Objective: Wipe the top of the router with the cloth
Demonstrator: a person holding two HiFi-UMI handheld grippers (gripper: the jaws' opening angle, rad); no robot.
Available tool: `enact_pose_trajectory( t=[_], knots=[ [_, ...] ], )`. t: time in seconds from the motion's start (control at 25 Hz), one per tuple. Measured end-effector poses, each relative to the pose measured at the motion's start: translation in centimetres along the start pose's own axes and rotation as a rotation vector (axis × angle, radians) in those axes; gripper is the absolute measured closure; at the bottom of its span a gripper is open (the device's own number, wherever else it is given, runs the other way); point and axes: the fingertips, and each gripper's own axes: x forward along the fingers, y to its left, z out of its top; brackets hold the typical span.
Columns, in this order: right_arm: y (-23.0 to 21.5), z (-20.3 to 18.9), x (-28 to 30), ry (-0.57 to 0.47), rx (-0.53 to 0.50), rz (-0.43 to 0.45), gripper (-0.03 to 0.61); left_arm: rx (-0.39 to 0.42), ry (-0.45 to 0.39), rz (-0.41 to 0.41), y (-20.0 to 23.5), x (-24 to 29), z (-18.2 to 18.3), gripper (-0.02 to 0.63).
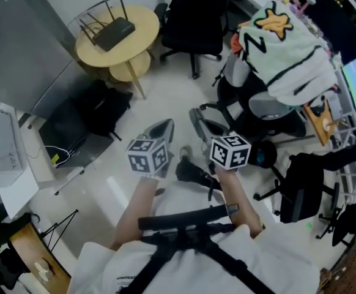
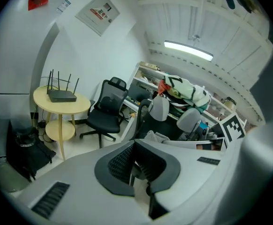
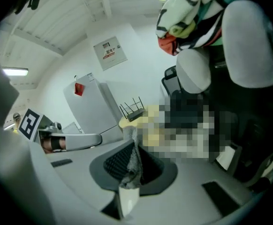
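The black router (image 1: 114, 32) with several antennas lies on a round yellow table (image 1: 144, 18) at the far left of the room, well away from both grippers. It also shows small in the left gripper view, router (image 2: 61, 96), and in the right gripper view, router (image 3: 135, 112). My right gripper (image 3: 132, 168) is shut on a grey cloth (image 3: 134, 159), which stands up between its pads. My left gripper (image 2: 133, 167) is shut with nothing in it. Both grippers are held close in front of me above the floor, left gripper (image 1: 159, 128) beside right gripper (image 1: 200, 122).
A black office chair (image 1: 193, 17) stands right of the table. A chair piled with clothes (image 1: 288, 48) is at the right, with more black chairs (image 1: 306, 188) nearer. A black bag (image 1: 101, 106) lies on the floor below the table, beside a grey cabinet (image 1: 19, 48).
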Motion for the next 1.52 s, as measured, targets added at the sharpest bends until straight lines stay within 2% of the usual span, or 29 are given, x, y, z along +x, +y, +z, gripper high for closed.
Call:
enact_pose_trajectory(
  t=[0.2,0.48,0.72,0.92,1.28,1.52],
  knots=[
    [-0.7,4.1,5.0,0.040,-0.030,0.061,0.540,-0.038,-0.022,0.059,3.1,2.8,3.9,0.617],
    [-1.4,7.7,10.8,0.063,-0.060,0.138,0.540,-0.053,-0.054,0.140,7.2,5.4,7.6,0.617],
    [-0.6,9.3,14.7,0.096,-0.162,0.184,0.540,-0.073,-0.066,0.190,9.7,7.3,9.5,0.617],
    [-0.2,9.8,17.0,0.129,-0.167,0.236,0.540,-0.094,-0.080,0.236,11.3,7.4,10.4,0.617],
    [0.9,9.8,22.3,0.187,-0.186,0.268,0.540,-0.145,-0.091,0.256,15.7,8.3,11.1,0.617],
    [1.8,11.8,28.6,0.178,-0.188,0.250,0.540,-0.135,-0.101,0.247,22.3,9.8,14.7,0.617]
  ],
)
